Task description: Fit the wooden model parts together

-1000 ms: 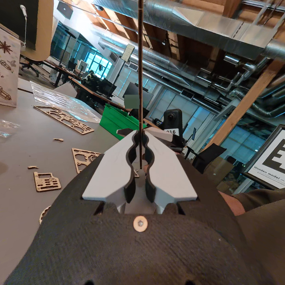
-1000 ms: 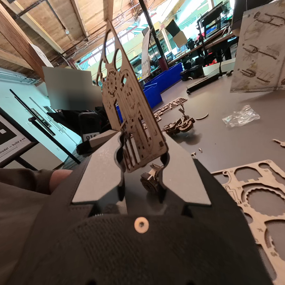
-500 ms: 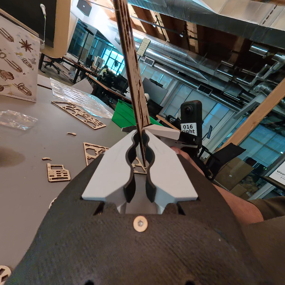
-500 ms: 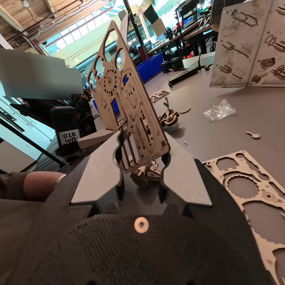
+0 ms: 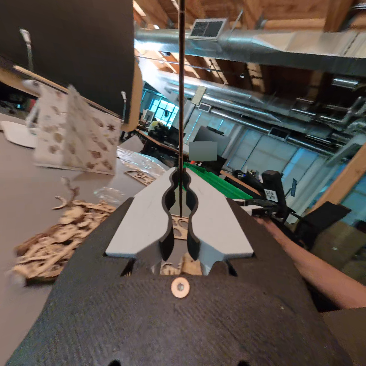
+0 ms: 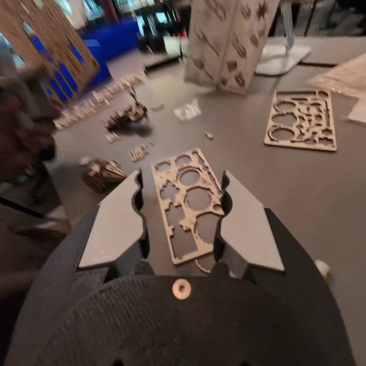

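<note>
My left gripper point(image 5: 180, 174) is shut on a thin wooden parts sheet point(image 5: 181, 99), seen edge-on and standing straight up. The same sheet point(image 6: 49, 39) shows blurred at the upper left of the right wrist view. My right gripper point(image 6: 181, 178) is open and empty above a punched-out wooden sheet point(image 6: 188, 204) lying flat on the grey table point(image 6: 277, 198). A partly built wooden model point(image 6: 128, 116) sits farther back. A small wooden sub-assembly point(image 6: 103, 176) lies left of my right gripper. A blurred wooden assembly point(image 5: 53, 237) lies left of my left gripper.
A folded instruction sheet point(image 6: 227, 45) stands at the back of the table. Another punched-out sheet point(image 6: 301, 118) lies to the right. A clear plastic bag point(image 6: 188, 111) and small wooden bits point(image 6: 138, 153) are scattered mid-table. A green bin point(image 5: 213, 184) stands beyond the left gripper. Left tips to right tips: about 25 cm. My left gripper is the nearer one to the blurred wooden assembly point(image 5: 53, 237): about 15 cm, against 30 cm.
My right gripper has come off the wooden sheet, opened wider and swung down over the flat sheet on the table. My left gripper still holds the sheet and has turned left.
</note>
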### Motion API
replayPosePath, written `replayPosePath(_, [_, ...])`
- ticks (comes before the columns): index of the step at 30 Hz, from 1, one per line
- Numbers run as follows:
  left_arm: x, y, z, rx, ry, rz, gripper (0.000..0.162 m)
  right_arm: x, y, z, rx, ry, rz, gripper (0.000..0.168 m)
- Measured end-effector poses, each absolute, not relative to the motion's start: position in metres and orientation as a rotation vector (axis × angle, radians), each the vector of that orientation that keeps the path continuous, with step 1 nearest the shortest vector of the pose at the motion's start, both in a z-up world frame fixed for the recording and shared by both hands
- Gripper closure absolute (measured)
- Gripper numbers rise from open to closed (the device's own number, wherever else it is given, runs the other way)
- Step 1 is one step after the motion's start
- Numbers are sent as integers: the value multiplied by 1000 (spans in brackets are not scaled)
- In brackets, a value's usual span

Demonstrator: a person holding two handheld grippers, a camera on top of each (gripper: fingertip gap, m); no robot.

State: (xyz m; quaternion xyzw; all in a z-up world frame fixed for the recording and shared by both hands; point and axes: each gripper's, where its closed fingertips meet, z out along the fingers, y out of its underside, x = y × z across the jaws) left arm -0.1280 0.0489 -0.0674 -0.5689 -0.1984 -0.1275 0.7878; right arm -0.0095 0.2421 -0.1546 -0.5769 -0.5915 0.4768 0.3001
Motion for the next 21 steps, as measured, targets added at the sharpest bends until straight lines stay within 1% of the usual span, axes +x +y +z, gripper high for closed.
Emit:
replayPosePath(2, [-151,39,-73,-1217,-466,-282,162,-13,242,-177,-1551,-1668,1119,74])
replayPosePath(4, [-172,34,-75,-1185,-507,-318,162,-19,241,-199,-1576,-1789,985,63])
replayPosePath(6, [-187,30,-71,-1133,-517,-379,162,-23,238,-213,-1603,-1872,924,47])
replayPosePath(8, [-195,27,-69,-1111,-506,-423,162,-23,237,-225,-1621,-1928,868,39])
replayPosePath(10, [-203,24,-70,-1104,-502,-418,162,-24,240,-229,-1580,-1952,797,46])
replayPosePath(12, [-209,22,-68,-1097,-486,-409,162,-27,238,-227,-1573,-1959,822,74])
replayPosePath(21, [-234,9,-68,-1054,-511,-376,162,-34,246,-226,-1634,-1892,773,76])
